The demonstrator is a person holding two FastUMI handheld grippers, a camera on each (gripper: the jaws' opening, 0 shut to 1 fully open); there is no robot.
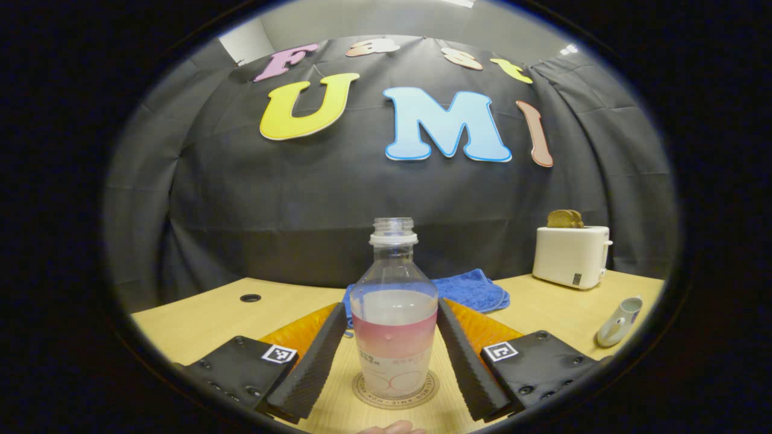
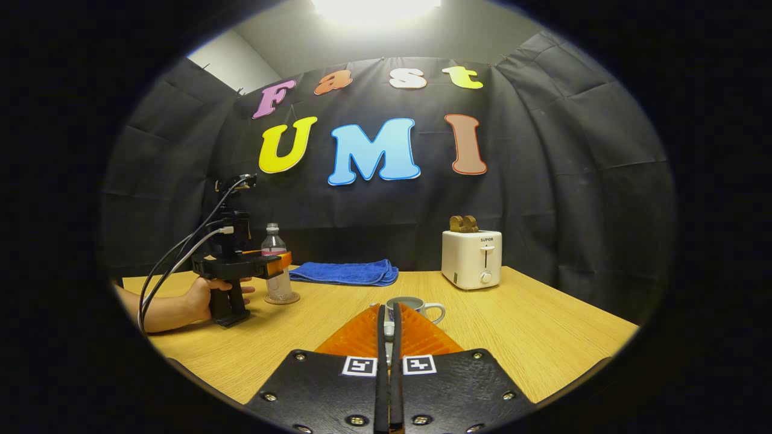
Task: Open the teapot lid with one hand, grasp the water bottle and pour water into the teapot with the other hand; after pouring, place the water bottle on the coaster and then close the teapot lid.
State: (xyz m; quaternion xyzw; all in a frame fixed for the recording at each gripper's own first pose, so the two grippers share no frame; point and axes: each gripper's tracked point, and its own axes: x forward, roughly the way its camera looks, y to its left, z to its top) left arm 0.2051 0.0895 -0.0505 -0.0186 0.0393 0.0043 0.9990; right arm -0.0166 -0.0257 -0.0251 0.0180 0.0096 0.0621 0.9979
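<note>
A pale wooden table (image 2: 531, 325) stretches before a black cloth wall. At its far edge stand a white toaster (image 2: 471, 259) with bread in its slots and a folded blue towel (image 2: 344, 272).

In the left gripper view, the water bottle (image 1: 394, 313) stands upright and uncapped on a round coaster (image 1: 362, 392), about half full. The left gripper (image 1: 392, 361) has its fingers spread on either side of the bottle's lower body, close beside it but seemingly not pressing. In the right gripper view a hand (image 2: 202, 299) holds that tool at the left of the table.

The teapot (image 2: 413, 307), small and pale, sits open-topped just ahead of the right gripper (image 2: 389, 337), whose fingers are pressed nearly together; something pale shows between them, perhaps the lid, but I cannot tell.

The bottle looks like thin clear plastic: light, smooth, easily dented, with water that will slosh. The labelled lower body, below the waterline, seems the steadiest place to grip.
</note>
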